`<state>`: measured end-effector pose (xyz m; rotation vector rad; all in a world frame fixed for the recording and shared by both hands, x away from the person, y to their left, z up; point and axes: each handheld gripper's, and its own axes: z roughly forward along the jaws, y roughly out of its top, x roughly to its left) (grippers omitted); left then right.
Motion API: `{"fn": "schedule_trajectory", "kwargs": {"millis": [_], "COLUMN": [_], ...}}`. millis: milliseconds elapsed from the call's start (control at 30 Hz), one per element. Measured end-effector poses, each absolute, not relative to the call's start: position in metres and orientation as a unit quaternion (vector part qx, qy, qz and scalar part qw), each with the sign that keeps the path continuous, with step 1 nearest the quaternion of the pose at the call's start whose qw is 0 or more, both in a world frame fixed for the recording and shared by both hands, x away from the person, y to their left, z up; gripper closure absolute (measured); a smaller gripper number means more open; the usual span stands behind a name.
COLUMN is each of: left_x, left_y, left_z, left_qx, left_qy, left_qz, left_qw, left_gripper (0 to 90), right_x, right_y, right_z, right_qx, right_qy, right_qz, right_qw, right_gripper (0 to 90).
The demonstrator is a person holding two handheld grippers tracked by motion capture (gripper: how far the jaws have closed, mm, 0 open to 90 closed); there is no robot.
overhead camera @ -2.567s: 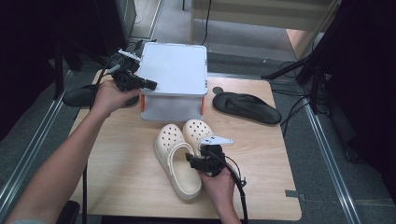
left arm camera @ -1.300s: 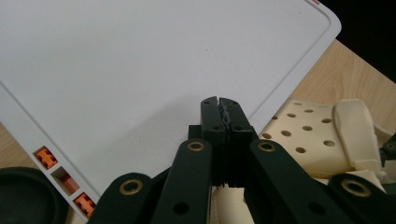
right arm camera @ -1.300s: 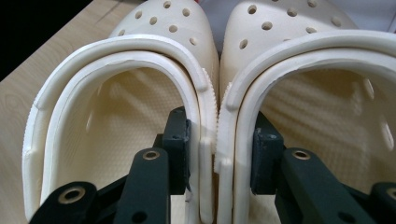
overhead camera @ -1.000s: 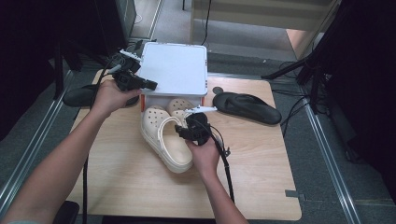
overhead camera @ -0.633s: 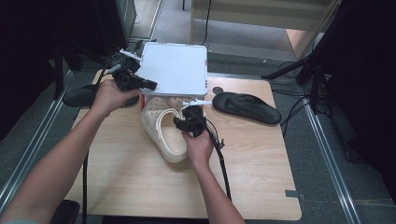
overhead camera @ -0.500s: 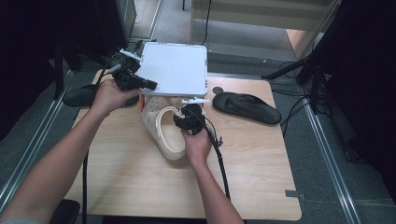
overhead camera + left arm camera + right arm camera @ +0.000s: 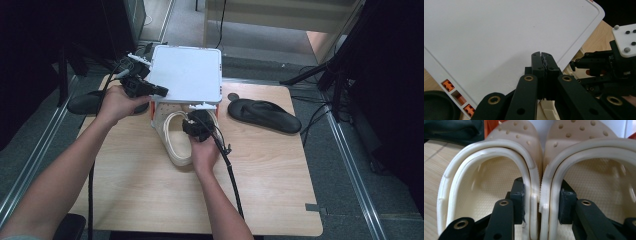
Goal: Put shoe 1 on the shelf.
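Left tongs (image 7: 162,92) clamped tight on edge of flat white plastic lid (image 7: 187,72), holding it raised and tilted over box with orange clips. Right tongs (image 7: 541,202) grip touching inner walls of pair of cream foam perforated clogs (image 7: 534,170), one jaw inside each shoe; jaws just been opening slightly. Clogs ahead of right tongs, toes under lid, heels on wooden worktop (image 7: 280,170). Black flat sandal (image 7: 265,114) lies well off to right of right tongs.

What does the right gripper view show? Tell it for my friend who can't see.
The right gripper pinches two cream clogs together by their touching inner walls, one black jaw inside each shoe. Their holed toes point toward an orange and white box.
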<state>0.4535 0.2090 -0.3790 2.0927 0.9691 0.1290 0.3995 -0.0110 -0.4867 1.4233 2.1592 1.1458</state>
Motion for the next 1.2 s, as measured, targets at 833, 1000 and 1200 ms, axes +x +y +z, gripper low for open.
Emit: {"fn": "schedule_trajectory", "kwargs": {"millis": [833,1000,1200], "left_x": [0.453,0.453,0.453], "left_y": [0.208,0.208,0.207], "left_z": [-0.379,-0.378,-0.378], "left_qx": [0.828,0.829,0.830], "left_qy": [0.388,0.388,0.387], "left_qz": [0.051,0.052,0.054], "left_qw": [0.402,0.399,0.397], "left_gripper": [90.0,90.0,90.0], "right_x": [0.354,0.337,0.316], "right_y": [-0.045,-0.053,-0.056], "right_z": [-0.469,-0.468,-0.478], "right_qx": [0.460,0.436,0.415], "right_qy": [0.766,0.778,0.791], "right_qz": [0.435,0.446,0.444], "right_qw": [0.110,0.080,0.067], "right_gripper": [63.1,79.8,90.0]}}
